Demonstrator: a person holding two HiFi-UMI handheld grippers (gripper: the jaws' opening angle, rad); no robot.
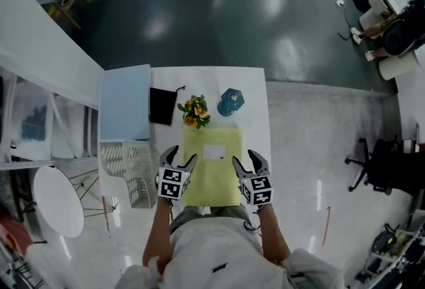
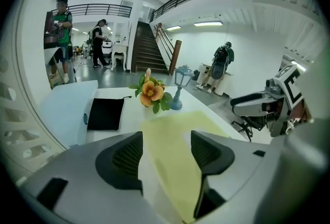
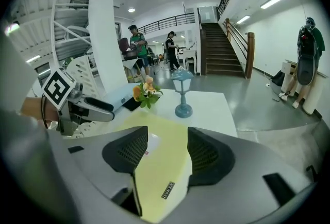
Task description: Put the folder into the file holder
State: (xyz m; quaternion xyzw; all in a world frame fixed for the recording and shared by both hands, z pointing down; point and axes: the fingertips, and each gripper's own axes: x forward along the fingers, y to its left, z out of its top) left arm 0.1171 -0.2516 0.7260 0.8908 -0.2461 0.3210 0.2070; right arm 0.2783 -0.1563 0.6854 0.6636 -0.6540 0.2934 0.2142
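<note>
A yellow folder (image 1: 212, 175) lies flat on the white table (image 1: 255, 92), its short near edge at the person's side of the table and a small white label (image 1: 214, 152) on its far half. The left gripper (image 1: 182, 155) sits over the folder's left edge and the right gripper (image 1: 246, 159) over its right edge, both tilted downward. In the left gripper view the jaws stand apart, with the folder's left edge and a strip of bare table showing in the gap; neither pad presses on anything. In the right gripper view the jaws are likewise apart, with only yellow folder seen between them and nothing clamped. The white mesh file holder (image 1: 133, 171) stands just left of the left gripper, at the table's near left corner, with no folder in it. Beyond the holder lies a pale blue case (image 1: 125, 103), with a black pouch (image 1: 162, 105) beside it. A small bunch of orange flowers (image 1: 194, 112) stands at the folder's far left corner, and a little blue lamp (image 1: 230, 102) stands just beyond the folder's far edge.
</note>
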